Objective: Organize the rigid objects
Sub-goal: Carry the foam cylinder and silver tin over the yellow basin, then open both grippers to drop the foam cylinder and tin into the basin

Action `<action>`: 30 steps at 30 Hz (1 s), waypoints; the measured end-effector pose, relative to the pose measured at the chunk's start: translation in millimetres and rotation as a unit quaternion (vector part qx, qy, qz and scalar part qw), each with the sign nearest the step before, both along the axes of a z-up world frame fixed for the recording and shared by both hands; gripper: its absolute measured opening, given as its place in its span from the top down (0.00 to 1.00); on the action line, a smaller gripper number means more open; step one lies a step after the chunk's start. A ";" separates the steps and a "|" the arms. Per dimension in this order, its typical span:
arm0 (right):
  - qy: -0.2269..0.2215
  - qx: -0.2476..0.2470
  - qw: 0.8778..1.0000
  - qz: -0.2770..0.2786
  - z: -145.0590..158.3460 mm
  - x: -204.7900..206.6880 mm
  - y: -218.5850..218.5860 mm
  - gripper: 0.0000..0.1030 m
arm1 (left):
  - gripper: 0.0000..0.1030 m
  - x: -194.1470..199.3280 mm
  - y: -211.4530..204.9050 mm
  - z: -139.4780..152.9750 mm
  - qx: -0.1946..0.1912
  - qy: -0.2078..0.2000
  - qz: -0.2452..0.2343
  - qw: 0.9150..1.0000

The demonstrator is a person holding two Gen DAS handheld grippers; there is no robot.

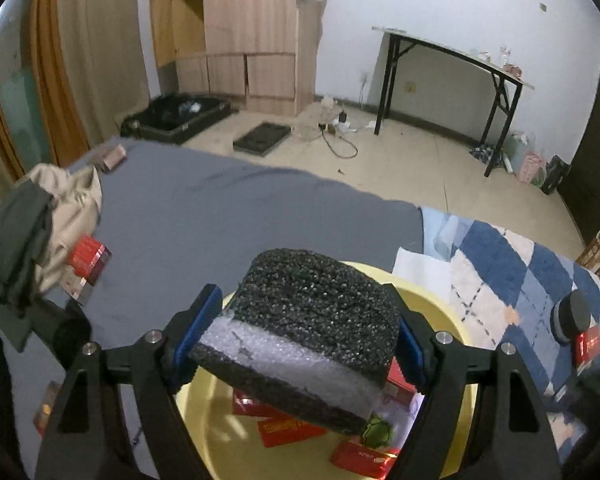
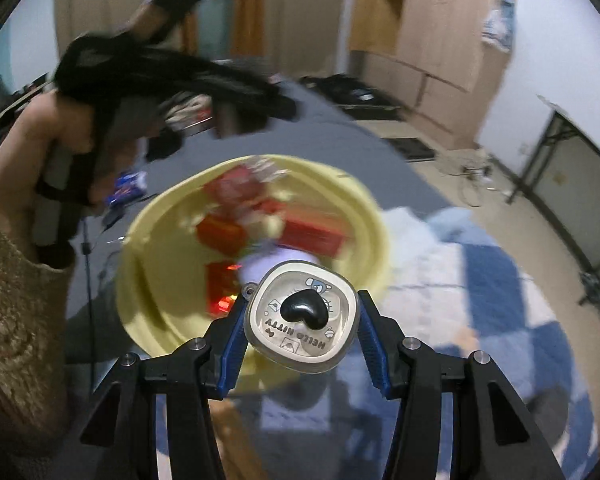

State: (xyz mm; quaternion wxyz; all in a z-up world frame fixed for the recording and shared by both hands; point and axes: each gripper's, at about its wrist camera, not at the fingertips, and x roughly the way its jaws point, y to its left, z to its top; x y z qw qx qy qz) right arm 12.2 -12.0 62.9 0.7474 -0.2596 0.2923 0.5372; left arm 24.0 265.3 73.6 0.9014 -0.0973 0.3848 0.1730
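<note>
— Above the yellow basin (image 1: pixel 448 308), your left gripper (image 1: pixel 296 340) clamps the foam block (image 1: pixel 316 312); it may roll out.
— Your right gripper (image 2: pixel 300 320) pinches the Hello Kitty case (image 2: pixel 302 318) at the basin's near rim; its smooth sides could slip.

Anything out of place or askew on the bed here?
A red box lies tilted against the clothes pile, outside the yellow basin. The left claw holds its foam block slanted.
</note>
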 end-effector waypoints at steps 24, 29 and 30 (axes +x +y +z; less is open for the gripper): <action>0.016 -0.077 0.995 0.069 -83.7 -17.4 93.9 0.52 | 0.15 57.5 -14.8 -66.7 -0.057 0.093 -0.040 0.993; 0.014 -0.072 0.995 0.062 -83.6 -15.3 92.0 0.48 | 0.00 41.4 -14.5 -37.1 -0.056 0.049 -0.026 0.997; 0.013 -0.071 0.995 0.064 -83.6 -16.4 91.5 0.46 | 0.00 37.3 -13.6 -30.2 -0.055 0.039 -0.021 0.997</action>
